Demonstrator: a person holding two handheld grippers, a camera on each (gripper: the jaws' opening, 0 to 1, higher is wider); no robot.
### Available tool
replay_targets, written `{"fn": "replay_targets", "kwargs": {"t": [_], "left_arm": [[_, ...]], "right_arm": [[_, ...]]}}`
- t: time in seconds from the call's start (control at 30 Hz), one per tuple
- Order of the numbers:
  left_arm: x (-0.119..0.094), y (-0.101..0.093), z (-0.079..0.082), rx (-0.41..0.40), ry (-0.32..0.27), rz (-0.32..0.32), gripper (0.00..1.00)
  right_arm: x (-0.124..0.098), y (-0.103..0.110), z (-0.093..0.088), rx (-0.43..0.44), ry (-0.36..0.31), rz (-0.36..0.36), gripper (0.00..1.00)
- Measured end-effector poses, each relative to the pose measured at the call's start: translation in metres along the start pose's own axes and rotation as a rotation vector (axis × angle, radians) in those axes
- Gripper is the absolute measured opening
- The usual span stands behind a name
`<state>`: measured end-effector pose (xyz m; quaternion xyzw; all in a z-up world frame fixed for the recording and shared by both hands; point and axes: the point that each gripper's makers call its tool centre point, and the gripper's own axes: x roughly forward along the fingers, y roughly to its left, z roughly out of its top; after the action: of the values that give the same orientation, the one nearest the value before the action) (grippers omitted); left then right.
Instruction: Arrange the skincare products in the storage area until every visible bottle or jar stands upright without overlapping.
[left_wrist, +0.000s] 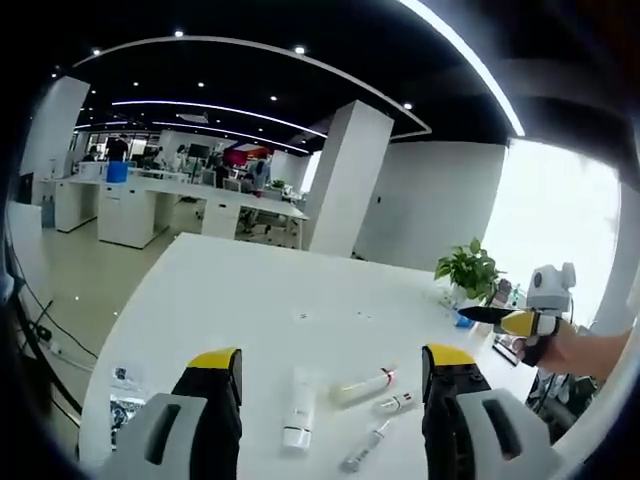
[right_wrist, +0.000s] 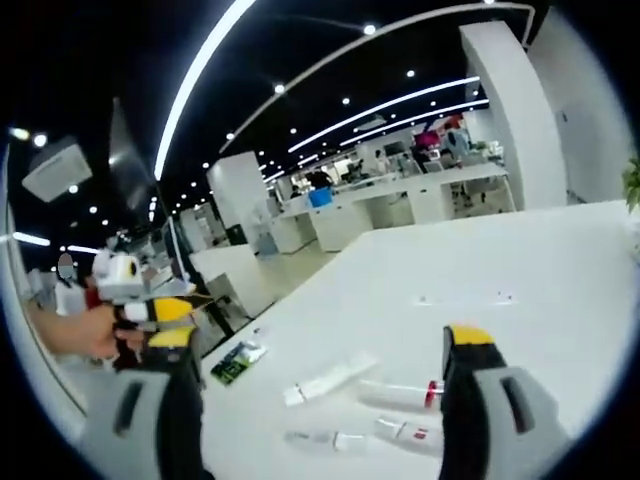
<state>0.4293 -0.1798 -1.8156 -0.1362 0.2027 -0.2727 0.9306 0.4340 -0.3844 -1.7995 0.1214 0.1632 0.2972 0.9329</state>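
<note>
we hold both grippers above a long white table (left_wrist: 300, 290) in an open-plan office, its near end carrying the skincare products. in the left gripper view, the left gripper (left_wrist: 335, 375) has its yellow-tipped jaws spread wide with nothing between them. beyond the jaws, four products lie flat on the table near its near edge: a white tube (left_wrist: 298, 408), a pale bottle with a red band (left_wrist: 362, 387), a small white tube with red marks (left_wrist: 396, 403) and a slim clear tube (left_wrist: 364, 447). none stands upright, and none overlaps another. a small dark packet (left_wrist: 125, 412) lies by the table's left edge. a potted plant (left_wrist: 470, 270) stands at the far right edge. the right gripper (left_wrist: 520, 322) enters from the right, held in a hand (left_wrist: 570, 348); we cannot tell how its jaws stand here.

in the right gripper view, the right gripper (right_wrist: 325, 365) is also spread wide and holds nothing. the same products lie between its jaws: the white tube (right_wrist: 328, 379), the red-banded bottle (right_wrist: 400, 393), the small tube (right_wrist: 408, 431) and the clear tube (right_wrist: 325, 439). the dark packet (right_wrist: 238, 361) sits near the table's left edge. the left gripper (right_wrist: 160, 305) shows at left, in a hand (right_wrist: 85, 332).
</note>
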Motion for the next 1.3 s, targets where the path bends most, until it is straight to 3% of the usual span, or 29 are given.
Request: {"fn": "replay_targets", "kwargs": {"t": [0.23, 0.43, 0.47, 0.5, 0.67, 0.77, 0.8, 0.9, 1.07, 1.27, 1.3], "left_arm": [[-0.001, -0.003, 0.003, -0.030, 0.027, -0.023, 0.75], [-0.005, -0.017, 0.018, -0.024, 0.044, -0.069, 0.76], [-0.006, -0.027, 0.020, 0.004, 0.066, -0.118, 0.76], [-0.007, -0.028, 0.021, 0.004, 0.076, -0.111, 0.76], [-0.011, -0.041, 0.028, -0.019, 0.049, -0.147, 0.78], [-0.007, -0.045, 0.010, 0.020, 0.106, -0.189, 0.79], [-0.004, -0.041, 0.003, 0.031, 0.127, -0.176, 0.79], [0.004, -0.032, -0.005, 0.025, 0.134, -0.174, 0.79], [0.016, -0.016, -0.027, 0.025, 0.199, -0.156, 0.79], [0.026, 0.000, -0.041, 0.047, 0.234, -0.155, 0.80], [0.030, 0.004, -0.044, 0.055, 0.243, -0.162, 0.81]], "right_arm": [[-0.002, 0.006, 0.008, 0.006, 0.033, -0.029, 0.99], [-0.013, 0.018, 0.018, 0.003, 0.066, -0.046, 0.99], [-0.013, 0.019, 0.020, 0.006, 0.072, -0.045, 0.99], [-0.013, 0.021, 0.022, 0.008, 0.075, -0.040, 0.99], [-0.011, 0.029, 0.034, 0.033, 0.042, -0.031, 0.99], [-0.005, 0.024, 0.027, 0.055, 0.051, -0.043, 0.99], [-0.002, 0.021, 0.022, 0.065, 0.073, -0.053, 0.99], [-0.003, 0.019, 0.023, 0.096, 0.058, -0.075, 0.99], [-0.008, 0.023, 0.020, 0.098, 0.052, -0.113, 0.99], [-0.018, 0.015, 0.017, 0.092, 0.051, -0.192, 0.99], [-0.024, 0.010, 0.019, 0.108, 0.025, -0.234, 0.99]]}}
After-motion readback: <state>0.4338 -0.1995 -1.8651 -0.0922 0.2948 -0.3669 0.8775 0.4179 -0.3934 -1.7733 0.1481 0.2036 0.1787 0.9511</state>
